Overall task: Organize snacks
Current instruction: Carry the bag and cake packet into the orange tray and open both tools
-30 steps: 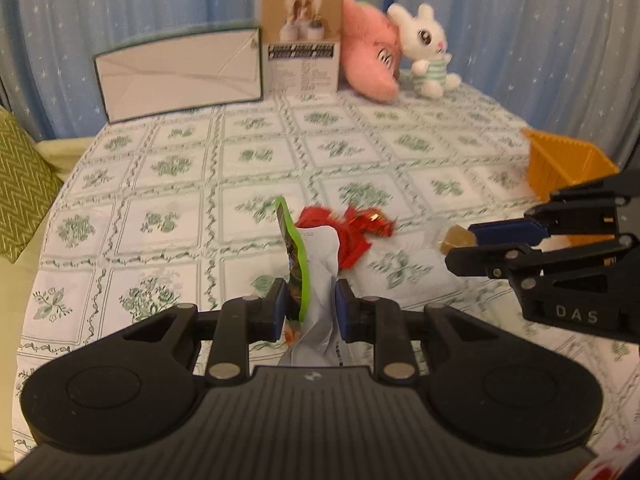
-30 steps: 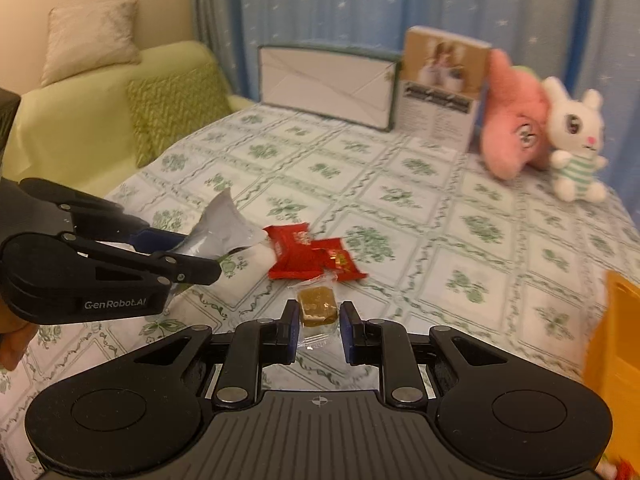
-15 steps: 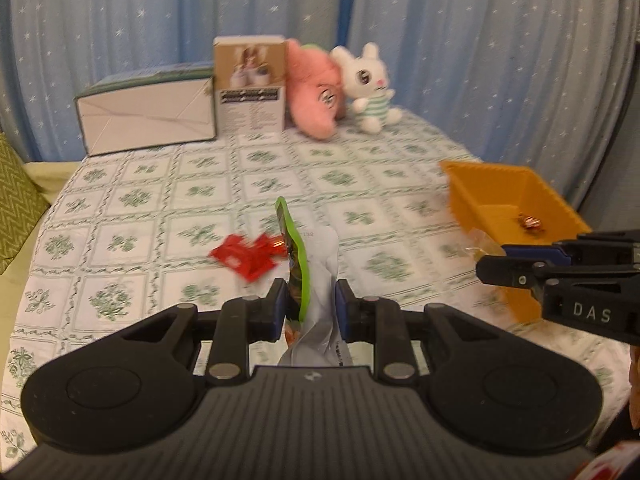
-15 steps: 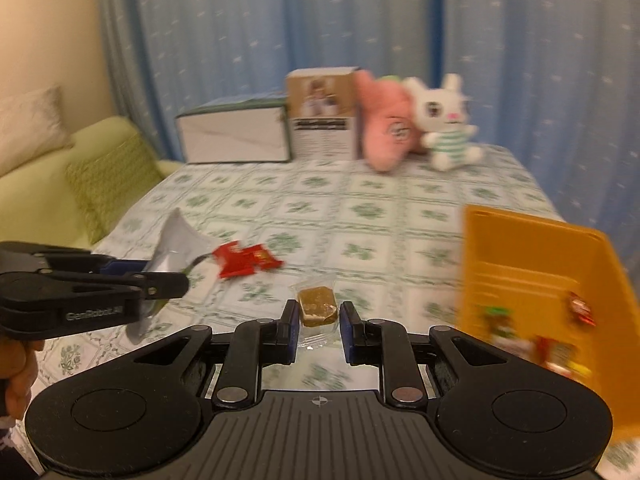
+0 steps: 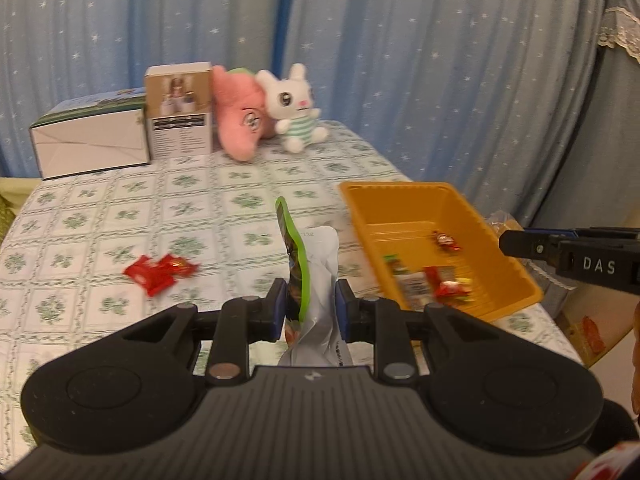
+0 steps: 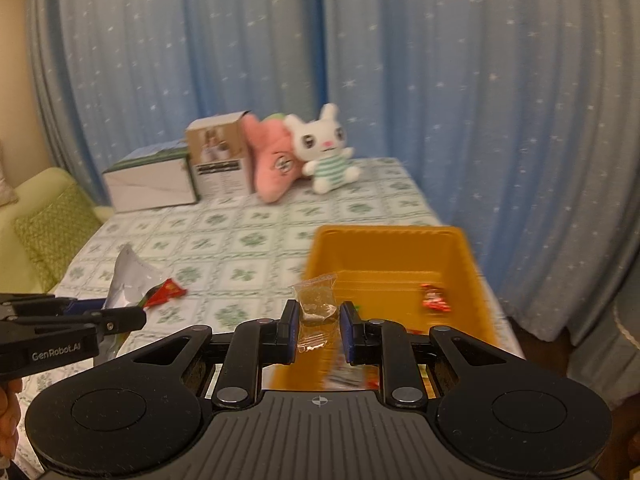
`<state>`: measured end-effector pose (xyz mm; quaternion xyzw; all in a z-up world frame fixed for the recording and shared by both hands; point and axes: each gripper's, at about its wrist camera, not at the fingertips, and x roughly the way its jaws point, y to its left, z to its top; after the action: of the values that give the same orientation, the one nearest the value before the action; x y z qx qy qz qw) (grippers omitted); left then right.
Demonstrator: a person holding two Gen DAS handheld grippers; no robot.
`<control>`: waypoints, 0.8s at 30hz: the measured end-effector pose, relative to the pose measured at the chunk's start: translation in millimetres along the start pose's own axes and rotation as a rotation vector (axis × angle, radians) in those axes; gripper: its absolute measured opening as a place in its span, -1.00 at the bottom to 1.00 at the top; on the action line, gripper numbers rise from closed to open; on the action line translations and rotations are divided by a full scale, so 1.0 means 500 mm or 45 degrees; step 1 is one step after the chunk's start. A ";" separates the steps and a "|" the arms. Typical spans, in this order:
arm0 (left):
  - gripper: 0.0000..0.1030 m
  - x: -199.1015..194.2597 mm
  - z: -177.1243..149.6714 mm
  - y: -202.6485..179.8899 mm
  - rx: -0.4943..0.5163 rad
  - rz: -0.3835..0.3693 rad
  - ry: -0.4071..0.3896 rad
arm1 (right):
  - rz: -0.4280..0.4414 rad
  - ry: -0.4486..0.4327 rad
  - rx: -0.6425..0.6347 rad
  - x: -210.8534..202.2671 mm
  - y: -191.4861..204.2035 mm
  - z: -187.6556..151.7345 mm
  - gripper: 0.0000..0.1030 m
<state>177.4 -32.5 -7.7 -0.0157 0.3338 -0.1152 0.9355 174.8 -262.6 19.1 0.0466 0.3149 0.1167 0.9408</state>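
- Blue star-print curtains hang behind a table under a green-and-white floral tablecloth (image 5: 100, 216); a white box, a brown carton, a pink plush and a white bunny plush (image 5: 294, 106) stand along its far edge.
- An orange tray (image 5: 404, 200) sits at the table's right edge with several wrapped sweets already in it; red snack packets (image 5: 160, 272) lie loose on the cloth nearer the left side.
- The left gripper (image 5: 310, 304) is clamped tight on a silver foil pouch with a green edge (image 5: 316, 280), held upright off the cloth just left of the tray.
- The right gripper (image 6: 319, 320) is pinched on a small clear-wrapped brown sweet (image 6: 316, 300), held over the tray's near left corner.
- Judging by looks, the pouch is light, crinkly and slippery; it would flop if gripped by a corner, so the mid-body hold suits it.
- The sweet's film is thin and slick; gripping across the solid piece, not the loose wrapper tail, seems safest.
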 end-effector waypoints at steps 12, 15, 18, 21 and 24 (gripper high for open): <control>-0.56 0.013 0.034 -0.097 0.022 -0.100 -0.002 | -0.108 0.004 0.102 -0.060 -0.123 -0.008 -0.58; -0.56 0.029 0.044 -0.118 0.025 -0.127 0.003 | -0.116 0.014 0.125 -0.058 -0.144 -0.009 -0.58; -0.56 0.054 0.055 -0.138 0.024 -0.156 0.015 | -0.111 0.024 0.136 -0.045 -0.157 -0.004 -0.58; -0.56 0.084 0.066 -0.156 0.033 -0.177 0.029 | -0.103 0.031 0.138 -0.027 -0.167 0.005 -0.58; -0.56 0.115 0.074 -0.168 0.028 -0.192 0.045 | -0.094 0.043 0.137 -0.002 -0.179 0.011 -0.58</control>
<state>226.4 -129.1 -5.8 -0.0284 0.3467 -0.1894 0.9182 194.3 -349.4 9.7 0.0834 0.3379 0.0658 0.9352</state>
